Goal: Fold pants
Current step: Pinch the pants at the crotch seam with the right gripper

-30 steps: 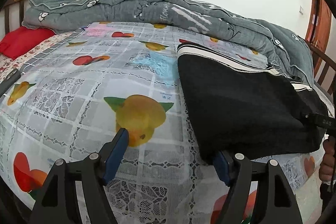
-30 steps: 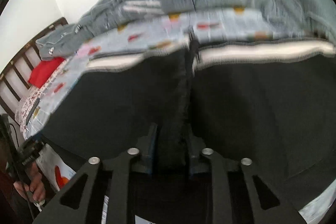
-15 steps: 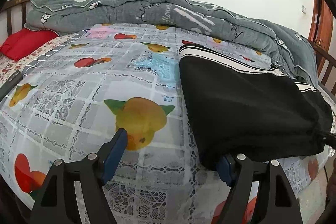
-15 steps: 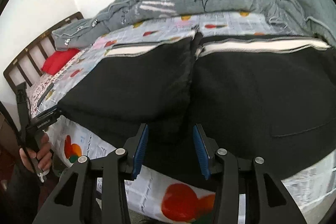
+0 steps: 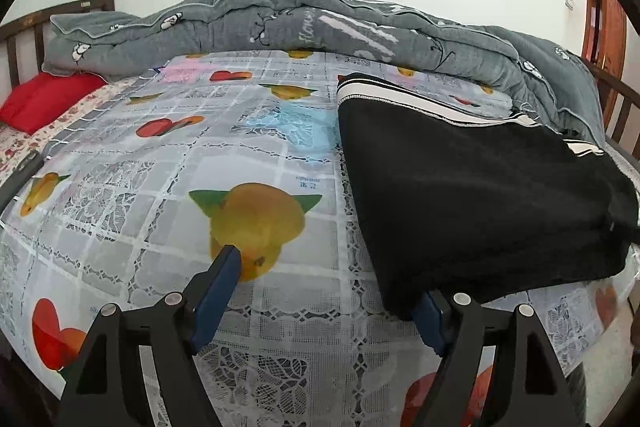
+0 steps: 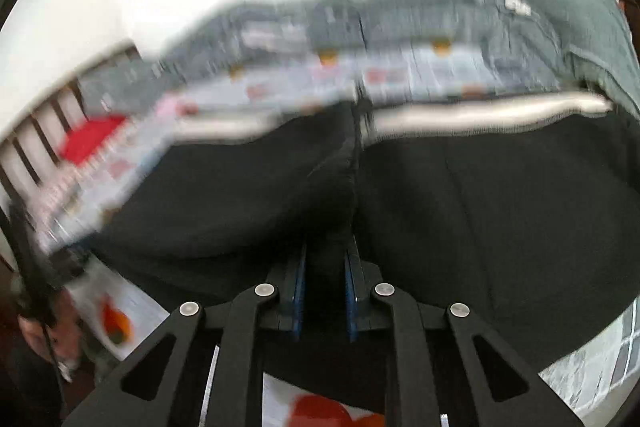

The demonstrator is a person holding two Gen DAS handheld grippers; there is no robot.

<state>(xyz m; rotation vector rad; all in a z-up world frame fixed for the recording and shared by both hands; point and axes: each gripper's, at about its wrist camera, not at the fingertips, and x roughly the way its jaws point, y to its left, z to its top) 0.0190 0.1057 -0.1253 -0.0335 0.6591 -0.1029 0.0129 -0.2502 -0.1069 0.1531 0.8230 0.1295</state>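
Item: black pants (image 5: 472, 183), partly folded, on the bed (image 5: 168, 163). Right gripper (image 6: 324, 291) fingers closing on their near edge; left gripper (image 5: 328, 291) fingers apart, empty. Risk: thin pinch slips, undoing the fold.

Right gripper (image 6: 323, 281), jaws closing on a bunched fold of black pants (image 6: 460, 211), blurred bed (image 6: 432, 75) behind.

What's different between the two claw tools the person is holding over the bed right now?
The left gripper stands wide open with only the fruit-print bedcover between its pads; the right gripper is closing, nearly shut, on a fold of the black pants. The left one sits just beside the pants' edge, one finger partly under it, holding nothing; the right one is at the pants' middle seam. Both have black frames and blue pads.
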